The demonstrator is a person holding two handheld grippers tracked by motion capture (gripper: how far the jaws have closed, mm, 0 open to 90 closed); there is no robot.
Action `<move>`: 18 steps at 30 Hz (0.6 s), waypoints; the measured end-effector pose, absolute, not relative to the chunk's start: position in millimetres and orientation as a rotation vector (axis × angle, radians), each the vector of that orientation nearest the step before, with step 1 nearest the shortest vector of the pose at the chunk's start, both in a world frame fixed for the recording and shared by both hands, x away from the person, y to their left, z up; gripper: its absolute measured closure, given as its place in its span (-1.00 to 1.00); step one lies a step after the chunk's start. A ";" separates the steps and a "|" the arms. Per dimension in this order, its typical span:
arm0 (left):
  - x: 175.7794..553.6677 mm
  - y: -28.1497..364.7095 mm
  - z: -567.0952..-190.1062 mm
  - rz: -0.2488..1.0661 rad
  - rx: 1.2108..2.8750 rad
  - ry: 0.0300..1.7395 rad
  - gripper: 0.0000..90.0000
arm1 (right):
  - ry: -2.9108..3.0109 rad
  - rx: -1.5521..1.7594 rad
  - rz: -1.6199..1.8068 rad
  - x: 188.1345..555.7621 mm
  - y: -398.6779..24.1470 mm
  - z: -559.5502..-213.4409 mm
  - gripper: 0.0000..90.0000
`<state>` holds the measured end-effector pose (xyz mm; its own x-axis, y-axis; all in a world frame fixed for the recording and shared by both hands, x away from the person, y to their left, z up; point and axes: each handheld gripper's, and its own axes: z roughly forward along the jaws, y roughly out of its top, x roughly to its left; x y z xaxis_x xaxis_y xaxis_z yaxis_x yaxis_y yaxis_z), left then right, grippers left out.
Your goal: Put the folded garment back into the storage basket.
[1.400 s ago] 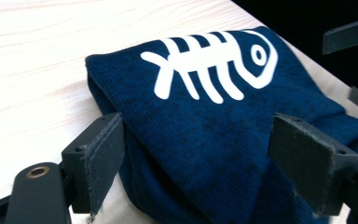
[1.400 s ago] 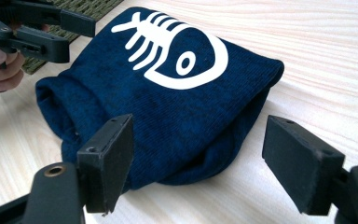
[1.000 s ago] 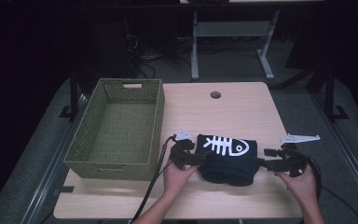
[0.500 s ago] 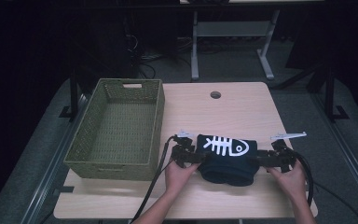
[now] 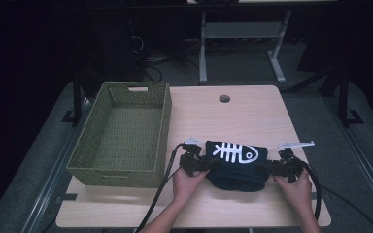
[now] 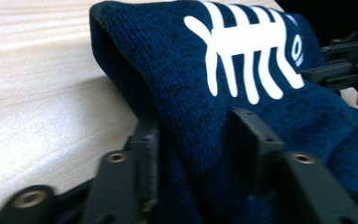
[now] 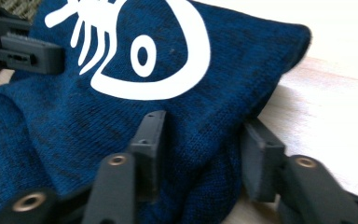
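Note:
A folded dark blue knit garment (image 5: 238,167) with a white fish-skeleton print lies near the table's front edge. My left gripper (image 5: 209,165) is at its left end and my right gripper (image 5: 271,167) at its right end, each held by a hand. In the left gripper view the jaws have just been closing, and a thick fold of the garment (image 6: 177,70) is squeezed between the left gripper (image 6: 196,135) pads. In the right gripper view the jaws have also just been closing, and the right gripper (image 7: 205,135) pinches the garment (image 7: 74,116) at its edge.
A woven olive basket (image 5: 116,177) with nothing inside stands on the left of the wooden table (image 5: 252,116), close to my left hand. A round cable hole (image 5: 224,98) sits at the table's back. Black cables trail off the front edge.
My right gripper has come in and down to the garment's right end. Both pairs of jaws have closed from wide open onto the fabric. The garment stays in place.

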<state>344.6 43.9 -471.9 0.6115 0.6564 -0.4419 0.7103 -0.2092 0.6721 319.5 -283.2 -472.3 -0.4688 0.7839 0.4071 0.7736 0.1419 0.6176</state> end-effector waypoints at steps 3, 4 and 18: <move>344.7 45.2 -470.7 -0.098 1.909 1.086 0.48 | 2.366 1.610 1.268 318.7 -281.4 -468.7 0.50; 345.3 45.9 -470.6 -0.133 1.896 1.088 0.50 | 2.368 1.612 1.272 318.8 -281.7 -467.7 0.52; 344.2 48.5 -461.7 -0.165 1.872 1.078 0.57 | 2.355 1.644 1.386 316.6 -287.9 -450.8 0.58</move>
<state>344.2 48.5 -461.7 0.6044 0.6080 -0.5149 0.7344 -0.1745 0.6559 316.6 -287.9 -450.8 -0.4677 0.7404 0.4828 0.7816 0.0913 0.6171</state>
